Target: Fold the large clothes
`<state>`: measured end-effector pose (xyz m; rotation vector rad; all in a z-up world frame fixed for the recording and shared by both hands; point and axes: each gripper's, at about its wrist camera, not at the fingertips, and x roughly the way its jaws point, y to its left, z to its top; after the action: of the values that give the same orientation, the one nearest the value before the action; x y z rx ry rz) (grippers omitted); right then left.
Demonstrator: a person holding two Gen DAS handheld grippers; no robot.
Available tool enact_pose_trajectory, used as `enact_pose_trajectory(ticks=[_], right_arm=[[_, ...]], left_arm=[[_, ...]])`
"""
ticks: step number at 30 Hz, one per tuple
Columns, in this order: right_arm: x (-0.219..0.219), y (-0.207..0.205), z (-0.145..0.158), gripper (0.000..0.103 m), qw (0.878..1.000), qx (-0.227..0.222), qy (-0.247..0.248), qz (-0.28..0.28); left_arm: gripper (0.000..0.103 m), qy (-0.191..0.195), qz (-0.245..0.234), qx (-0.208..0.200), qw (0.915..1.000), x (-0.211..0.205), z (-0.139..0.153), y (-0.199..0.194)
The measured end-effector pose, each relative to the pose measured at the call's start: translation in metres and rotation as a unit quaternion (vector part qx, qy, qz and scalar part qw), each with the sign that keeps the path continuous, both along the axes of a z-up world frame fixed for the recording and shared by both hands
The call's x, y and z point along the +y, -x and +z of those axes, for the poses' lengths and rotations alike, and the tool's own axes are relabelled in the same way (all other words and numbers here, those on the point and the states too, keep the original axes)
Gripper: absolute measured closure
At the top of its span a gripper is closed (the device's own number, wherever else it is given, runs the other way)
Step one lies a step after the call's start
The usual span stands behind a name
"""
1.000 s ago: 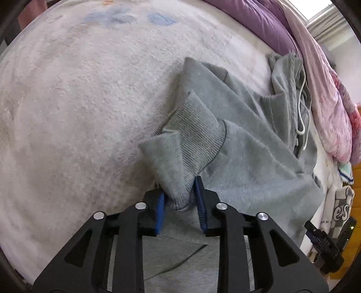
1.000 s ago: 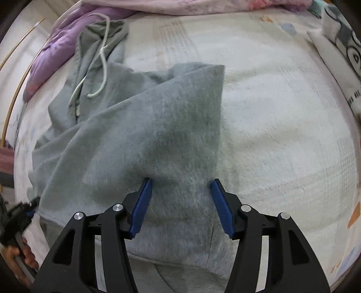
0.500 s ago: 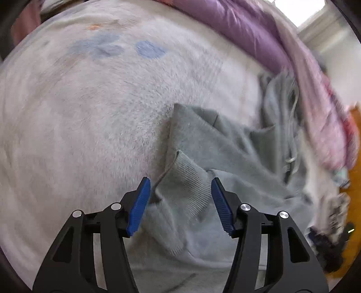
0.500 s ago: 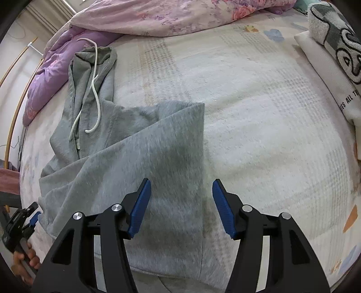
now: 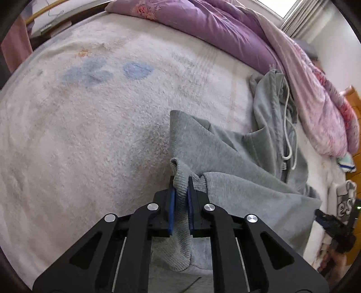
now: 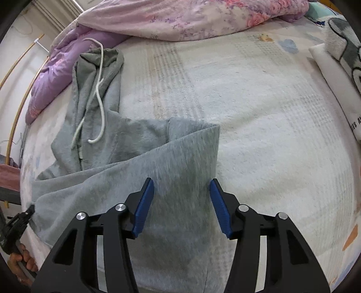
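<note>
A grey hoodie (image 5: 237, 162) lies half folded on the bed, its hood (image 6: 94, 74) and white drawstring (image 6: 100, 94) towards the quilts. My left gripper (image 5: 180, 180) is shut on the ribbed sleeve cuff (image 5: 178, 171), which stands pinched between the blue pads above the cover. My right gripper (image 6: 181, 187) hovers over the hoodie's folded right side (image 6: 185, 157). Its jaws are closing, with grey fabric lying beneath the gap and the pads not pressing on it. Each gripper shows at the edge of the other's view, a hand on it.
A white plush bed cover (image 5: 90, 124) spreads left of the hoodie. A purple quilt (image 5: 214, 24) and a pink floral quilt (image 6: 191, 18) are piled along the far side. Folded white and grey cloth (image 6: 338, 56) lies at the right edge, near wooden furniture (image 5: 355, 157).
My left gripper let go of the cuff, opened wide, then shut again on the cuff's edge. My right gripper drew back along the hoodie, so more of the bed shows.
</note>
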<state>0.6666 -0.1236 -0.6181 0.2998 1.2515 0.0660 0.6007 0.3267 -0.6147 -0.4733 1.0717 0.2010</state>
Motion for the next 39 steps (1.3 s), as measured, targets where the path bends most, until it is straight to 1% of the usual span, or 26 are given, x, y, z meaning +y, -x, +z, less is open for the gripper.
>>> enact_pose_trajectory(ticks=[2, 3, 5, 8, 9, 10, 11, 13, 14, 15, 17, 18, 19, 21, 22, 23, 24, 25, 26, 27, 29, 30, 33, 34, 37, 39], right_arm=[[0.000, -0.005, -0.004, 0.054, 1.000, 0.006, 0.007, -0.002], [-0.001, -0.007, -0.004, 0.054, 1.000, 0.007, 0.004, -0.003], [0.000, -0.008, -0.002, 0.054, 1.000, 0.005, 0.004, -0.001], [0.003, -0.009, 0.000, 0.054, 1.000, 0.003, 0.004, 0.011], [0.004, -0.009, -0.001, 0.054, 1.000, 0.004, 0.004, 0.014], [0.005, -0.010, -0.003, 0.054, 1.000, 0.005, 0.004, 0.015], [0.005, -0.011, -0.004, 0.054, 1.000, 0.006, 0.004, 0.014], [0.004, -0.013, -0.009, 0.054, 1.000, 0.010, 0.002, 0.010], [0.003, -0.014, -0.011, 0.055, 1.000, 0.012, 0.005, 0.009], [0.003, -0.016, -0.015, 0.056, 1.000, 0.017, 0.010, 0.011], [0.005, -0.020, -0.028, 0.056, 0.999, 0.034, 0.028, 0.021], [0.005, -0.022, -0.034, 0.056, 0.998, 0.039, 0.032, 0.021], [0.004, -0.024, -0.035, 0.056, 0.998, 0.042, 0.032, 0.019], [0.003, -0.027, -0.026, 0.056, 0.999, 0.044, 0.030, 0.008], [0.002, -0.028, -0.020, 0.056, 0.999, 0.039, 0.029, 0.004], [0.000, -0.029, -0.009, 0.055, 0.999, 0.027, 0.033, -0.001], [-0.001, -0.031, 0.005, 0.055, 0.999, 0.007, 0.036, -0.008], [0.000, -0.035, 0.016, 0.055, 0.999, -0.009, 0.035, -0.009], [0.001, -0.039, 0.023, 0.055, 0.999, -0.020, 0.029, -0.009], [0.003, -0.045, 0.028, 0.055, 0.999, -0.028, 0.023, -0.007], [0.014, -0.065, 0.035, 0.055, 0.999, -0.040, 0.003, 0.004], [0.022, -0.077, 0.036, 0.055, 0.999, -0.042, -0.005, 0.011], [0.049, -0.109, 0.034, 0.055, 0.998, -0.044, -0.025, 0.035], [0.058, -0.121, 0.032, 0.055, 0.998, -0.045, -0.035, 0.040], [0.079, -0.149, 0.020, 0.055, 0.996, -0.037, -0.060, 0.047], [0.085, -0.167, 0.011, 0.055, 0.996, -0.026, -0.070, 0.044]], left_arm=[[0.094, 0.023, 0.011, -0.003, 0.9997, 0.006, -0.003, 0.001], [0.094, 0.059, 0.025, -0.008, 0.9979, 0.014, -0.004, 0.004], [0.093, 0.092, 0.038, -0.020, 0.9949, 0.022, -0.004, 0.015], [0.094, 0.071, 0.046, -0.005, 0.9964, 0.024, -0.009, 0.016], [0.094, 0.053, 0.055, 0.004, 0.9971, 0.025, -0.010, 0.015], [0.094, 0.052, 0.058, 0.006, 0.9969, 0.028, -0.011, 0.014], [0.094, 0.064, 0.062, 0.003, 0.9960, 0.031, -0.012, 0.012], [0.094, 0.073, 0.063, -0.001, 0.9954, 0.036, -0.013, 0.009], [0.094, 0.067, 0.052, 0.007, 0.9964, 0.036, -0.016, 0.006], [0.094, 0.054, 0.041, 0.027, 0.9973, 0.033, -0.023, 0.000], [0.094, 0.064, 0.031, 0.050, 0.9963, 0.033, -0.038, -0.008], [0.091, 0.066, 0.032, 0.066, 0.9951, 0.035, -0.043, -0.012], [0.087, 0.065, 0.038, 0.070, 0.9947, 0.037, -0.043, -0.014], [0.067, 0.061, 0.056, 0.068, 0.9942, 0.042, -0.033, -0.016], [0.058, 0.060, 0.062, 0.055, 0.9947, 0.044, -0.021, -0.016], [0.047, 0.050, 0.067, 0.034, 0.9959, 0.044, -0.007, -0.018], [0.047, 0.040, 0.066, 0.019, 0.9968, 0.043, 0.003, -0.019], [0.046, 0.026, 0.057, 0.006, 0.9980, 0.039, 0.016, -0.025], [0.044, 0.018, 0.046, -0.004, 0.9988, 0.033, 0.025, -0.035], [0.038, 0.017, 0.033, -0.014, 0.9992, 0.026, 0.033, -0.047], [0.037, 0.015, 0.007, -0.015, 0.9997, 0.011, 0.038, -0.074], [0.037, 0.014, -0.005, -0.011, 0.9998, 0.002, 0.037, -0.087], [0.037, 0.037, -0.059, -0.003, 0.9976, -0.034, 0.028, -0.137], [0.037, 0.037, -0.079, 0.001, 0.9962, -0.050, 0.023, -0.159], [0.037, 0.028, -0.116, 0.017, 0.9927, -0.085, 0.009, -0.207], [0.037, 0.030, -0.128, 0.030, 0.9908, -0.102, 0.000, -0.233]])
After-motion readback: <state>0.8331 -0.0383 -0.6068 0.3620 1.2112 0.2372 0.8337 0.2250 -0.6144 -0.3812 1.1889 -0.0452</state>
